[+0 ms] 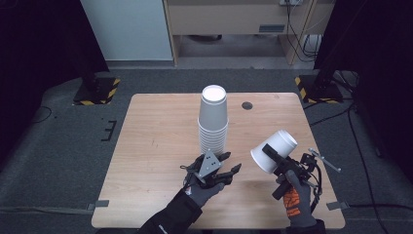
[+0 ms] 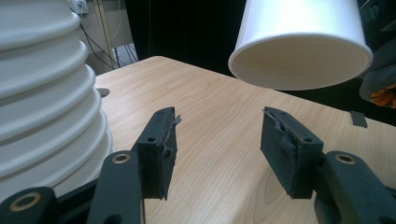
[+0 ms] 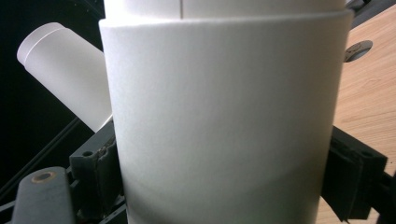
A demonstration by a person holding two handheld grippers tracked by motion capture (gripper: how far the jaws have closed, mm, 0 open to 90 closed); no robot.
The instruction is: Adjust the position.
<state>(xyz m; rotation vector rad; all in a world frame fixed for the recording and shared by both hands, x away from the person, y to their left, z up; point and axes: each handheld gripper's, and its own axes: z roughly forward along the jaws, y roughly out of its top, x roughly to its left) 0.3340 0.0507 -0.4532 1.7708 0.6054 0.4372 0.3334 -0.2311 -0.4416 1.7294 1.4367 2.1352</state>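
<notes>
On the wooden counter (image 1: pixel 160 141), a tall stack of white cups (image 1: pixel 213 119) stands upside down near the middle, its rims piled one over another in a ribbed column. Just in front of the stack, the left gripper (image 1: pixel 229 163) hovers low over the wood in a gloved hand, a grey three-cornered plate on its top. Its fingers (image 2: pixel 161 149) are spread apart and released, with bare wood showing between them in the left gripper view; nothing is held there. In that same view the stack rises close beside the left finger, though whether it touches the finger I cannot tell.

Off to the right of the stack, the right gripper (image 1: pixel 273 155) holds a single white cup (image 1: pixel 273 150) up off the counter. The cup is tilted, its closed base pointing up and away toward the far right, its open mouth facing down toward the person's side. The right gripper view shows the cup's wall pressed between the two dark fingers (image 3: pixel 95 175), one on each side, so they are clenched on the cup near its mouth. The left gripper view shows this cup's open rim hanging above the counter, well clear of the wood, with a bit of the orange and grey glove beside it.

A small dark round hole (image 1: pixel 247 105) sits in the counter behind and right of the stack.
</notes>
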